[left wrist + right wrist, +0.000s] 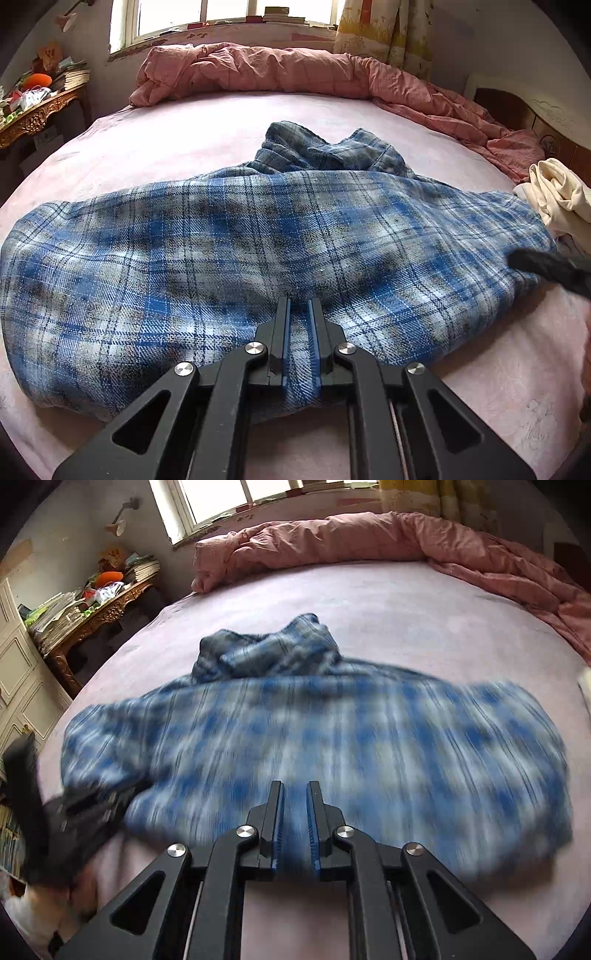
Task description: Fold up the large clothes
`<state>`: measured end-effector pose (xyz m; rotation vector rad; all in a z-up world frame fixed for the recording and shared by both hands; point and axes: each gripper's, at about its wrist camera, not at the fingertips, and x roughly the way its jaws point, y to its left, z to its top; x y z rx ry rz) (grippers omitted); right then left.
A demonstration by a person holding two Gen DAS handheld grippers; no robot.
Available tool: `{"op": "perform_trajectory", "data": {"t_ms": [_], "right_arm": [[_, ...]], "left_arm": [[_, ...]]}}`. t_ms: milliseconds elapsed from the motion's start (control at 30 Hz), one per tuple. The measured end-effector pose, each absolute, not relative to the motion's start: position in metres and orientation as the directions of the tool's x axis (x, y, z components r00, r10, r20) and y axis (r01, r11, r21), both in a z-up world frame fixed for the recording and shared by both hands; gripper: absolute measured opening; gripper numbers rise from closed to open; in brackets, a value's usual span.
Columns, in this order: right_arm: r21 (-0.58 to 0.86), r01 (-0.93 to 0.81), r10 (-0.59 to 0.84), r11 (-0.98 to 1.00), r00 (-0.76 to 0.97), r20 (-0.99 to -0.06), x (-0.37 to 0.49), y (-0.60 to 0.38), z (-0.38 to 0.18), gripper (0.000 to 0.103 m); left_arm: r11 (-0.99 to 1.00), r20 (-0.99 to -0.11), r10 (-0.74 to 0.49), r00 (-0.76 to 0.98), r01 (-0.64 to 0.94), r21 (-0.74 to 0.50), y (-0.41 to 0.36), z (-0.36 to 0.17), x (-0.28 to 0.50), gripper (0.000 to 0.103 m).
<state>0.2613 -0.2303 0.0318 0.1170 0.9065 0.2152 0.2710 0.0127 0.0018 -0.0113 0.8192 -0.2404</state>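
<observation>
A blue and grey plaid flannel shirt (258, 236) lies spread across a pink bed (166, 136), collar end bunched toward the far side. My left gripper (299, 306) is shut on the shirt's near edge, cloth pinched between its fingers. My right gripper (295, 790) is shut on the near edge of the same shirt (314, 731), which is motion-blurred in the right wrist view. The right gripper shows at the right edge of the left wrist view (554, 269). The left gripper shows at the lower left of the right wrist view (74, 819).
A rumpled pink duvet (258, 70) lies along the bed's far side and right edge. A cream garment (557, 195) sits at the right. A cluttered gilt side table (92, 605) and white cabinet (18, 672) stand left of the bed, below a window (229, 14).
</observation>
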Motion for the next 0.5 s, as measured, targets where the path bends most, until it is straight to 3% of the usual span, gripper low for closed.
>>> {"op": "perform_trajectory", "data": {"t_ms": [33, 100, 133, 233, 300, 400, 467, 500], "right_arm": [[0.198, -0.098, 0.216, 0.975, 0.607, -0.765, 0.248, -0.241, 0.033, 0.045], [0.233, -0.004, 0.175, 0.973, 0.668, -0.723, 0.221, -0.275, 0.037, 0.071], [0.244, 0.096, 0.108, 0.965, 0.704, -0.702, 0.210, -0.296, 0.039, 0.078], [0.339, 0.274, 0.053, 0.900, 0.704, -0.708, 0.209, -0.342, 0.030, 0.082], [0.452, 0.358, 0.108, 0.817, 0.676, -0.729, 0.219, -0.373, 0.009, 0.082], [0.423, 0.283, 0.145, 0.861, 0.659, -0.738, 0.254, -0.377, -0.002, 0.083], [0.368, 0.282, 0.083, 0.886, 0.684, -0.725, 0.262, -0.369, 0.004, 0.071], [0.383, 0.308, 0.065, 0.871, 0.700, -0.711, 0.266, -0.370, 0.005, 0.059]], "left_arm": [[0.973, -0.722, -0.217, 0.657, 0.208, -0.103, 0.013, 0.002, 0.271, 0.010], [0.973, -0.721, -0.218, 0.658, 0.208, -0.105, 0.013, 0.002, 0.271, 0.010], [0.973, -0.721, -0.217, 0.658, 0.208, -0.103, 0.013, 0.002, 0.271, 0.010], [0.972, -0.717, -0.221, 0.661, 0.208, -0.108, 0.014, 0.003, 0.270, 0.010], [0.971, -0.714, -0.228, 0.662, 0.208, -0.117, 0.016, 0.003, 0.269, 0.010], [0.969, -0.710, -0.241, 0.662, 0.209, -0.133, 0.018, 0.003, 0.269, 0.010], [0.966, -0.704, -0.251, 0.665, 0.211, -0.146, 0.021, 0.004, 0.268, 0.010], [0.965, -0.699, -0.259, 0.666, 0.210, -0.157, 0.023, 0.004, 0.267, 0.010]]}}
